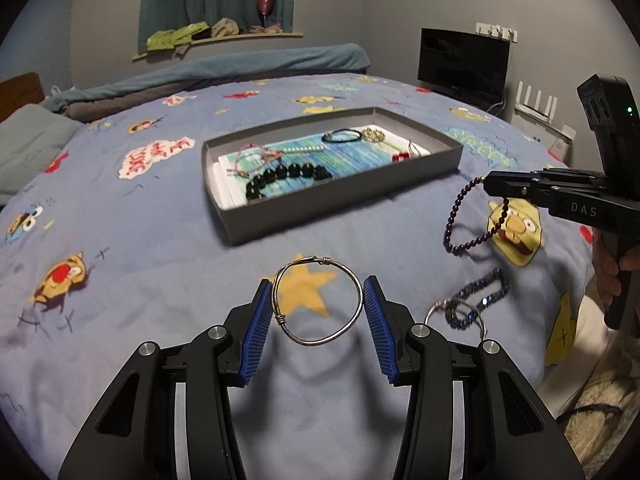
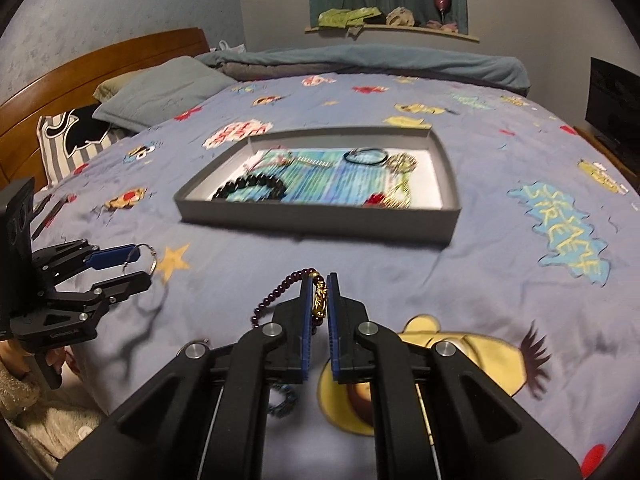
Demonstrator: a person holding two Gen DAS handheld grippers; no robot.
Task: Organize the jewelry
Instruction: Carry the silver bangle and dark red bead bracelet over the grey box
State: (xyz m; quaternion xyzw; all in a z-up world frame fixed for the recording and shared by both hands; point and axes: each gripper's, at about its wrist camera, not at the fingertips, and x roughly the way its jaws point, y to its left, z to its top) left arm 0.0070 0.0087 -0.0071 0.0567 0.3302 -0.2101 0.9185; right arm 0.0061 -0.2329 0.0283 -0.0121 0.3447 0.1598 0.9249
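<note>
A grey jewelry tray (image 1: 340, 204) (image 2: 320, 222) lies on the bed, holding a black bead bracelet (image 1: 288, 176) (image 2: 250, 188) and several other pieces. My left gripper (image 1: 318, 300) (image 2: 138, 262) is shut on a silver wire bangle (image 1: 320, 302), pinched between its blue pads and held above the bedspread. My right gripper (image 2: 319, 296) (image 1: 490, 186) is shut on a dark purple bead bracelet (image 1: 460, 220) (image 2: 276, 292) at its gold charm (image 2: 319, 300); the beads hang down. A blue beaded bracelet (image 1: 480, 296) and a small silver ring (image 1: 440, 312) lie on the bedspread at right.
The bed has a blue cartoon bedspread (image 1: 160, 240). Pillows (image 2: 160, 92) and a wooden headboard (image 2: 100, 64) are at the far left of the right wrist view. A monitor (image 1: 462, 64) stands beyond the bed at right. A shelf (image 1: 216, 38) with cloths is on the wall.
</note>
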